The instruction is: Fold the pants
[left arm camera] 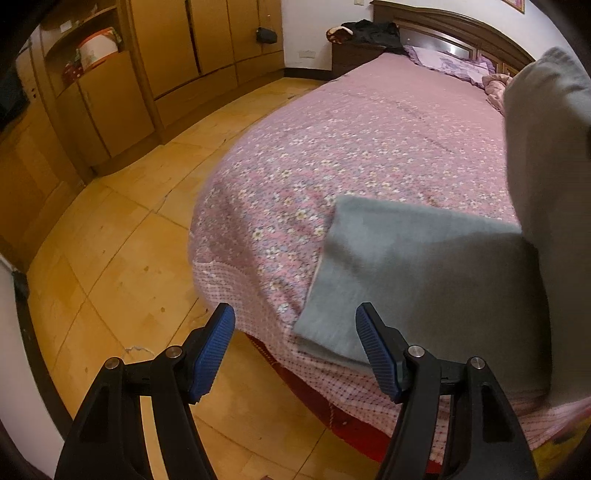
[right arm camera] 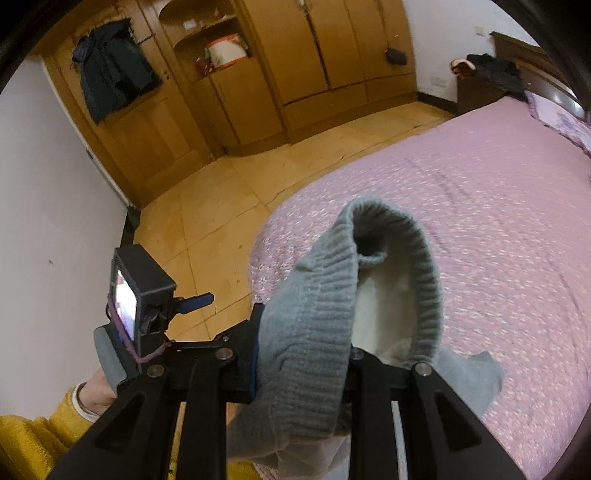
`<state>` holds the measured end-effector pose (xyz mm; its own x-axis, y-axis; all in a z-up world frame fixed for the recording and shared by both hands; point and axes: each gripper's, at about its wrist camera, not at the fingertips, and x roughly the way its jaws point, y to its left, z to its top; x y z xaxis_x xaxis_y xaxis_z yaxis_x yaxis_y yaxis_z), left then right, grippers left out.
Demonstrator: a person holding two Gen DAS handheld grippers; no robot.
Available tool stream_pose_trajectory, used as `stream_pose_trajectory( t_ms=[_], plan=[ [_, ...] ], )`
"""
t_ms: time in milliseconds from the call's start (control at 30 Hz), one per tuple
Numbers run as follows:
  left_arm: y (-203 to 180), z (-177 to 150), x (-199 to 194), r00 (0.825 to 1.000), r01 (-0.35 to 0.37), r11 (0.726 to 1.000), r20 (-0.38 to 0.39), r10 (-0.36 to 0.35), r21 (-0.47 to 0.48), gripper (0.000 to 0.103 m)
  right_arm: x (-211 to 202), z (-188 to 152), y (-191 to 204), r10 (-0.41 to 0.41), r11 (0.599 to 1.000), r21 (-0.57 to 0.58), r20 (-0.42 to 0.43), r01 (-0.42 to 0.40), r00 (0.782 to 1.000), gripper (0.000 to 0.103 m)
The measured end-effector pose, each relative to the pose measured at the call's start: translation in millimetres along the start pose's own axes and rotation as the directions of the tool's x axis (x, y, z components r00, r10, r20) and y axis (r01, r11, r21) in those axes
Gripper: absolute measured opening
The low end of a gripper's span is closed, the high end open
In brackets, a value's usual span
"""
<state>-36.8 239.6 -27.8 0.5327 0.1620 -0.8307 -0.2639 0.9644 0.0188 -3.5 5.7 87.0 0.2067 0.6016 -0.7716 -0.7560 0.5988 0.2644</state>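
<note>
Bed (left arm camera: 369,140), covered by pink floral spread; occupies right half of both views, dark wooden headboard (left arm camera: 454,29) at far end, purple pillow (left arm camera: 443,59) below it.

Wooden wardrobe wall (right arm camera: 325,55), along far side of room; open shelf niche holding round white-and-red container (right arm camera: 225,50); dark jacket (right arm camera: 110,70) hung at left end.

Tiled floor (left arm camera: 122,240), yellowish, between wardrobe and bed.

Grey pants (left arm camera: 413,273), partly folded; lower portion lying flat on bed near its foot corner, edge close to mattress rim; remaining portion lifted, hanging as grey panel at right edge of left wrist view. Ribbed cuff or waistband end (right arm camera: 369,280), pale lining visible inside, looped upward in right wrist view.

Dark nightstand (left arm camera: 354,51), beside headboard, with dark clothing piled on top.

Right gripper (right arm camera: 306,354), clamped on ribbed end of pants, fabric draped over both fingers, held above bed.

Left gripper (left arm camera: 295,332), blue pads (left arm camera: 212,350) spread wide apart, holding nothing; right pad just at near edge of flat grey fabric, contact not discernible.
</note>
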Motion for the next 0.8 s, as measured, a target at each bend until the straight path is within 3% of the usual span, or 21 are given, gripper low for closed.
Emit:
stream_pose_trajectory(
  t_ms=[233, 467, 633, 800],
  plan=[
    [17, -6, 8, 1.000, 0.001, 0.999, -0.017, -0.002, -0.043, 0.063, 48, -4, 6, 0.012, 0.999, -0.030, -0.064, -0.014, 0.998, 0.025],
    [25, -10, 15, 0.999, 0.004, 0.997, -0.034, -0.006, -0.075, 0.063, 80, 8, 15, 0.054, 0.999, -0.006, -0.062, -0.054, 0.997, 0.025],
    [30, -13, 14, 0.999, 0.017, 0.996, -0.031, -0.020, -0.091, 0.063, 80, 6, 8, 0.056, 0.998, 0.036, -0.067, -0.054, 0.996, 0.026],
    [30, -11, 7, 0.998, 0.058, 0.994, -0.004, -0.058, -0.090, 0.063, 68, -9, -20, 0.009, 0.995, 0.102, -0.089, 0.000, 0.996, 0.033]
  ],
)
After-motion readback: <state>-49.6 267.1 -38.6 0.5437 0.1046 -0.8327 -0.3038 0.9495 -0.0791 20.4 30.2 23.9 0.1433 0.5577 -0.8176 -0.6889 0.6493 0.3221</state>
